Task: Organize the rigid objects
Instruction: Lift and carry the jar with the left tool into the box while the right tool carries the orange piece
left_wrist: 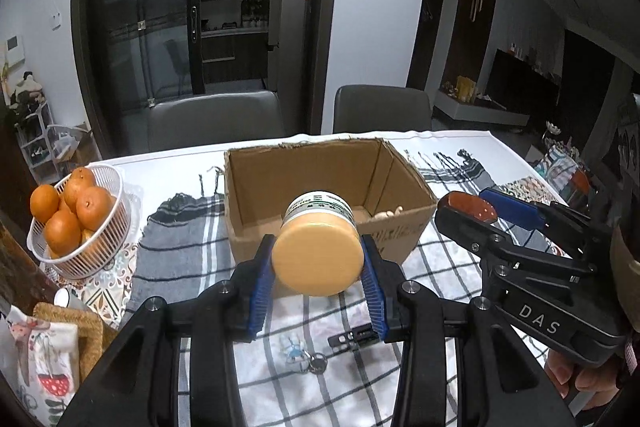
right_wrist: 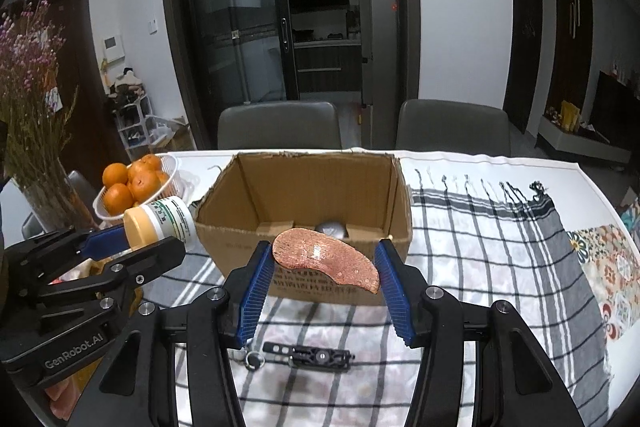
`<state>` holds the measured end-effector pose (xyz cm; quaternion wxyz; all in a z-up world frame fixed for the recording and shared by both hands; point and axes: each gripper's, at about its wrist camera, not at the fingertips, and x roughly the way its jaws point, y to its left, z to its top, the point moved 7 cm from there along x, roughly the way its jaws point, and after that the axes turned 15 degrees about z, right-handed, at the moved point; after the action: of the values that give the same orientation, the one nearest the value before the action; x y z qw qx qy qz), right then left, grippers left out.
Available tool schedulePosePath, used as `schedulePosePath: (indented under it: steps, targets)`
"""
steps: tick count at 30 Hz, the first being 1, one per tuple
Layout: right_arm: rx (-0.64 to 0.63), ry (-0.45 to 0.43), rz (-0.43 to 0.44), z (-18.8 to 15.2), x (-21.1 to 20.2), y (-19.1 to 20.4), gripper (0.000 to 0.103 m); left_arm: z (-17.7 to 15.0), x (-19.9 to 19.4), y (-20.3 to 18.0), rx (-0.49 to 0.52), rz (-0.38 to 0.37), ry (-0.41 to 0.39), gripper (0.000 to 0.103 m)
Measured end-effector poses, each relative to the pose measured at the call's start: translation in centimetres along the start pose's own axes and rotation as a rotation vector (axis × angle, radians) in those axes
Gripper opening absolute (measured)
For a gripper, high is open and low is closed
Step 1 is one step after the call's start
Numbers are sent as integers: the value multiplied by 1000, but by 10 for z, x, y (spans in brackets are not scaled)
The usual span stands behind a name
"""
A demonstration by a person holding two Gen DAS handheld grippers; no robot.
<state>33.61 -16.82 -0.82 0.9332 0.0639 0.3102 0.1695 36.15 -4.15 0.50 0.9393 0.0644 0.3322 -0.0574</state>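
Note:
My left gripper (left_wrist: 318,259) is shut on a white jar with a tan lid (left_wrist: 318,255), held on its side just before the open cardboard box (left_wrist: 248,183). The jar also shows in the right wrist view (right_wrist: 160,223). My right gripper (right_wrist: 326,267) is shut on a flat reddish-brown curved piece (right_wrist: 324,259), held above the near wall of the box (right_wrist: 304,183). In the left wrist view the right gripper (left_wrist: 492,213) sits to the right of the box. A grey rounded object (right_wrist: 332,229) and a pale small item (left_wrist: 390,214) lie inside the box.
A white basket of oranges (left_wrist: 76,219) stands left of the box. A black metal tool (right_wrist: 308,353) and a key ring (left_wrist: 310,359) lie on the checked cloth near me. A vase of dried flowers (right_wrist: 36,99) stands far left. Two grey chairs (right_wrist: 280,125) are behind the table.

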Motion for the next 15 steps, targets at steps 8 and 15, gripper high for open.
schedulePosePath:
  steps: [8, 15]
  targets:
    - [-10, -16, 4, 20, 10, -3, 53, 22, 11, 4, -12, 2, -18, 40]
    - [-17, -19, 7, 39, 25, -7, 53, 40, 26, 9, -16, 12, -17, 40]
